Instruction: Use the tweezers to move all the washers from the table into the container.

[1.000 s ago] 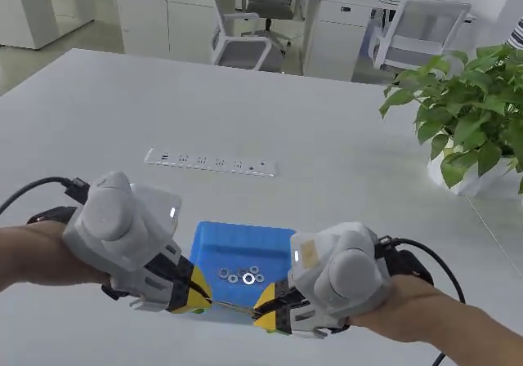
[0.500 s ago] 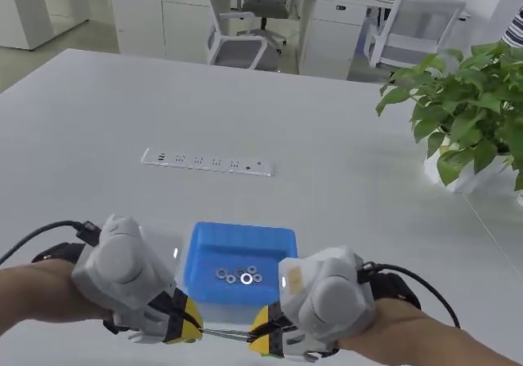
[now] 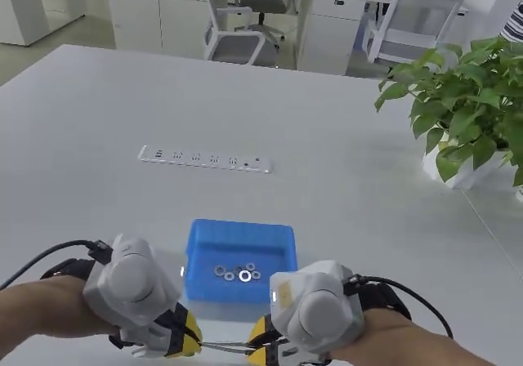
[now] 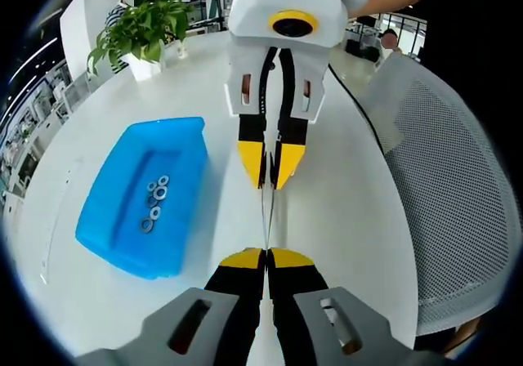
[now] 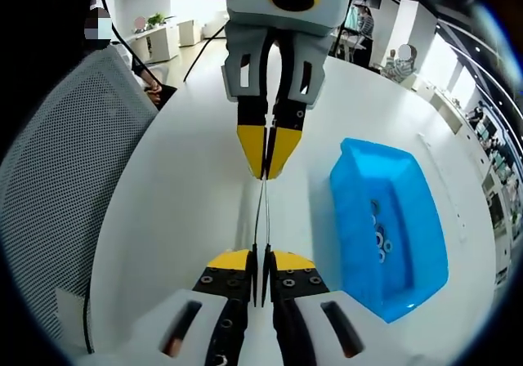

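As left gripper (image 4: 266,252) and right gripper (image 5: 260,256) each pinch thin tweezers (image 4: 265,219), ends hidden, washers (image 3: 237,273) in container (image 3: 241,229).

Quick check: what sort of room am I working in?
Probably an open office: swivel chairs and drawer cabinets behind the white table, a power strip on it, and a potted plant.
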